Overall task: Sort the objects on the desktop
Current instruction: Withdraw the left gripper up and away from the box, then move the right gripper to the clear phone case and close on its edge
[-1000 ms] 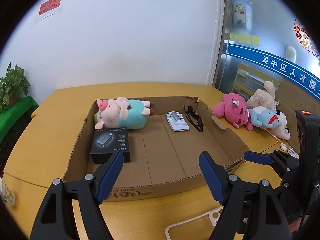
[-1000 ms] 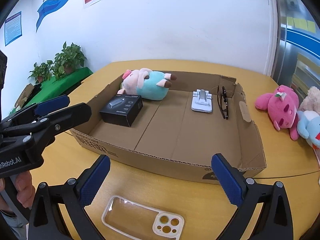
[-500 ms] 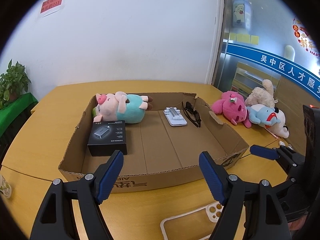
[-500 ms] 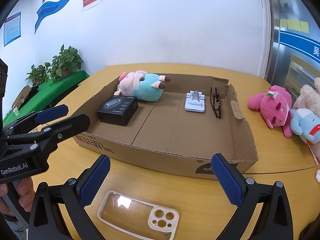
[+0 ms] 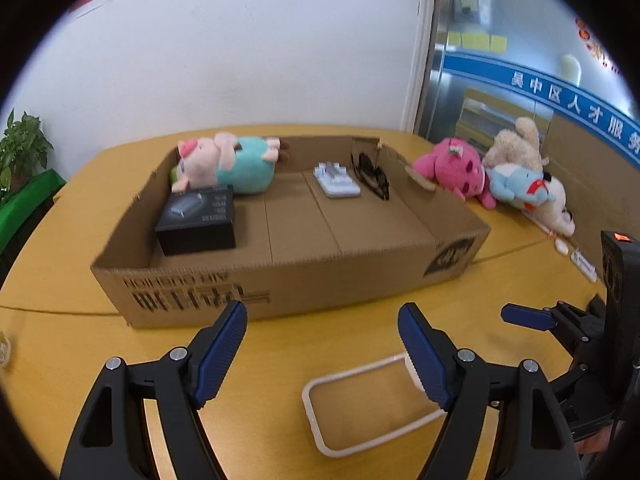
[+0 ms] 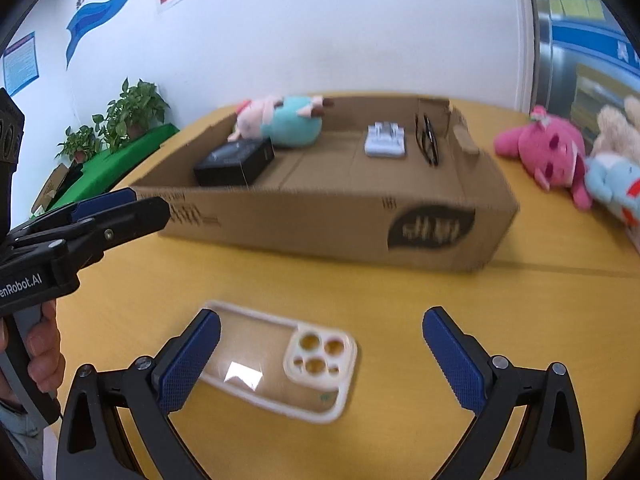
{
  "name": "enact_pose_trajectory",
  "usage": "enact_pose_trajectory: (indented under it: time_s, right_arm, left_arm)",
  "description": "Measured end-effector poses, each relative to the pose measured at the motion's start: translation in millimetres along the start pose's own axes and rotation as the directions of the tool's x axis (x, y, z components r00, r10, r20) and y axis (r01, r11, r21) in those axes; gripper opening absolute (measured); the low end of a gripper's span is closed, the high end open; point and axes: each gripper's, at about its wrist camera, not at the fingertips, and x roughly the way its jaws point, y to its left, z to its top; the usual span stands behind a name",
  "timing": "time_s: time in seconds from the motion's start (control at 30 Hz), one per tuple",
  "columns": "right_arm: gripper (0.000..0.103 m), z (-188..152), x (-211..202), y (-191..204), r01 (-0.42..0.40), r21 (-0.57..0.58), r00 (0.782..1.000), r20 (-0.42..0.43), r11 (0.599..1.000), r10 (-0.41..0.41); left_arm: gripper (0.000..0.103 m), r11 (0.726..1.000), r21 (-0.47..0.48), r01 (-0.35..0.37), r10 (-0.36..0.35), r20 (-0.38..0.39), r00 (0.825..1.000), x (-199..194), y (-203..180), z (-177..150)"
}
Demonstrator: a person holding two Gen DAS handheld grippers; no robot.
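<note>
A clear phone case (image 6: 276, 364) with a white rim lies flat on the yellow table, in front of a shallow cardboard box (image 6: 320, 224). My right gripper (image 6: 320, 344) hangs open just above the case, whose left end lies beside the left pad. My left gripper (image 5: 322, 338) is open with nothing between its fingers; the phone case (image 5: 368, 404) lies partly under its right finger. The box (image 5: 288, 284) holds a pig plush (image 5: 228, 162), a black carton (image 5: 198, 220), a white stand (image 5: 336, 180) and dark glasses (image 5: 372, 174).
Three plush toys lie on the table right of the box: a pink one (image 5: 452, 168), a beige one (image 5: 516, 148) and a blue-white one (image 5: 528, 192). Small white items (image 5: 582, 262) sit near the right edge. Potted plants (image 6: 120, 120) stand beyond the table's left side.
Both grippers have dropped lower and pulled back toward the table's near side. The box has slid up in both views, and the phone case now lies between the right gripper's fingers.
</note>
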Motion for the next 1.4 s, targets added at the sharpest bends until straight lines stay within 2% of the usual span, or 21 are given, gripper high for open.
enact_pose_trajectory:
  time_s: [0.2,0.53,0.6,0.73,0.9,1.03,1.1,1.17,1.33,1.4]
  right_arm:
    - [0.103,-35,9,-22,-0.005,0.085,0.997,-0.077,0.996,0.012]
    - [0.103,-56,14,-35,0.0,0.116,0.994,-0.109,0.993,0.013]
    - [0.103,-61,17,-37,-0.01,0.126,0.992,-0.126,0.992,0.025]
    - [0.103,-67,16,-28,-0.025,0.089,0.992,-0.123,0.996,0.036]
    - [0.103,-67,21,-7,-0.057,0.032,0.99,-0.126,0.998,0.06]
    - [0.103,-64,26,14,-0.138,0.0,0.981,-0.137,0.99,0.137]
    - [0.102,-63,25,22,-0.18,-0.011,0.975,-0.137,0.984,0.176]
    - [0.103,-63,18,19,-0.168,0.004,0.979,-0.112,0.986,0.167]
    - [0.103,-61,17,-3,-0.124,0.052,0.986,-0.108,0.991,0.129]
    - [0.099,-59,22,-5,-0.119,0.06,0.986,-0.113,0.991,0.125]
  left_arm:
    - [0.078,1.0,-0.015,0.025,-0.026,-0.058,0.998,10,-6,-22]
    - [0.078,0.999,-0.011,0.039,-0.04,-0.129,0.991,22,-9,-49]
    - [0.078,0.997,-0.043,0.068,-0.074,-0.148,0.986,25,-7,-55]
    - [0.077,0.993,-0.063,0.099,-0.11,-0.201,0.974,35,-8,-67]
    - [0.076,0.987,-0.093,0.134,-0.152,-0.223,0.963,40,-8,-75]
    - [0.069,0.984,-0.115,0.137,-0.16,-0.217,0.963,40,-4,-77]
    - [0.059,0.982,-0.129,0.139,-0.165,-0.22,0.961,40,1,-77]
    - [0.054,0.978,-0.15,0.145,-0.176,-0.222,0.959,39,7,-76]
    - [0.054,0.969,-0.187,0.16,-0.2,-0.218,0.955,45,12,-72]
    - [0.053,0.967,-0.192,0.168,-0.209,-0.216,0.954,49,10,-70]
